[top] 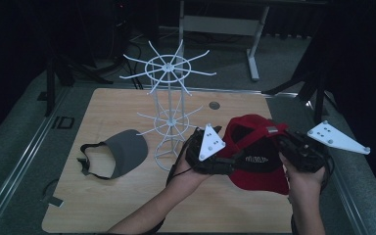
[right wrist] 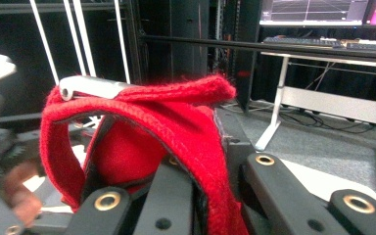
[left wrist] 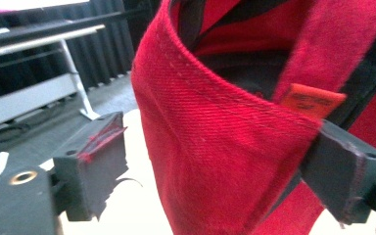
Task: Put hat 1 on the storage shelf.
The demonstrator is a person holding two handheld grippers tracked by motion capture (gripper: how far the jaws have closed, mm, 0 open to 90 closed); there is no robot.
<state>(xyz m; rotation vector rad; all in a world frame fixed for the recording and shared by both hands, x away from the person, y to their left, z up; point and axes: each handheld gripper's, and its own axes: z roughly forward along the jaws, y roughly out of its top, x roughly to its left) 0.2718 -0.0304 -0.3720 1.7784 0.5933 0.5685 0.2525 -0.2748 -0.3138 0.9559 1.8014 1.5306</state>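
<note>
Red cap (top: 257,156) hangs over the table, right gripper (top: 293,149) clamped on its strap; left gripper (left wrist: 215,161) open around the rim, not pinching. Slack fabric could slip out.

The cap (top: 257,159) is showing bright red twill with a black inner lining, a small orange tag (left wrist: 312,100) and a silver-grey strap buckle (right wrist: 90,86). The visor (top: 122,152) is lying dark grey with a black strap on the pale wood-grain table (top: 103,205), beside the rack (top: 169,98), which is standing plain white. Both grippers are showing black bodies, the left gripper (top: 210,156) and right gripper (top: 298,152) each carrying a pale grey plate.
</note>
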